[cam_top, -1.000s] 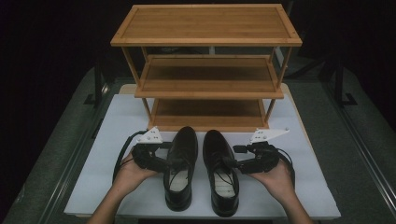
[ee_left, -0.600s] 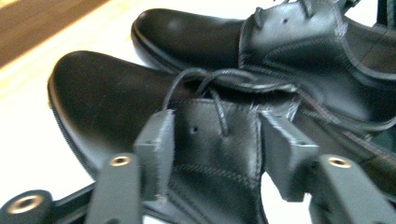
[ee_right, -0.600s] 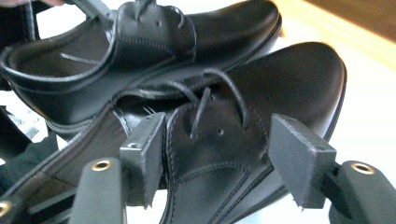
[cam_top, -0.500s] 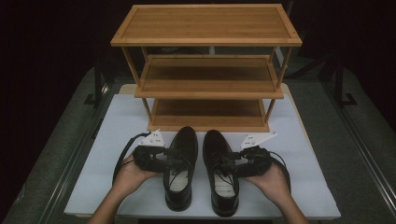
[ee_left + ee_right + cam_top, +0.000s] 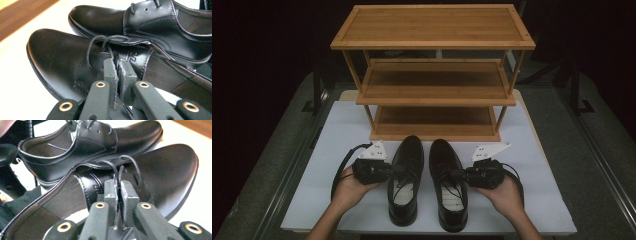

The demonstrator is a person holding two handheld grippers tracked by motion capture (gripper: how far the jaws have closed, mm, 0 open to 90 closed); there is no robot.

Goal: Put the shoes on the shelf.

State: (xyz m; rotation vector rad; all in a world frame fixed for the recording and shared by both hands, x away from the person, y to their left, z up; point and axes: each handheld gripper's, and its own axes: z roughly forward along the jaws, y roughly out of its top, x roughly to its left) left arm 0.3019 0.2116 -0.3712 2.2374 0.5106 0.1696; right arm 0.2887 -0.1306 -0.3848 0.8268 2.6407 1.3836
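From the high view we see a wooden shoe rack (image 5: 432,75) with three empty shelves at the far part of the white table (image 5: 302,200). Just in front of the rack stand two black shoes side by side, toes toward it: the left shoe (image 5: 406,177) and the right shoe (image 5: 448,182). The left gripper (image 5: 396,170) reaches into the left shoe from its outer side, the right gripper (image 5: 457,174) into the right shoe. We judge that the step in hand is the gripping of both shoes – the next move probably calls for an even lift toward one shelf.

In the left gripper view the jaws are closed narrow on the lace-side flap of the nearer shoe.

In the right gripper view the jaws pinch the flap of the nearer shoe the same way.

We can read no brand or writing anywhere.
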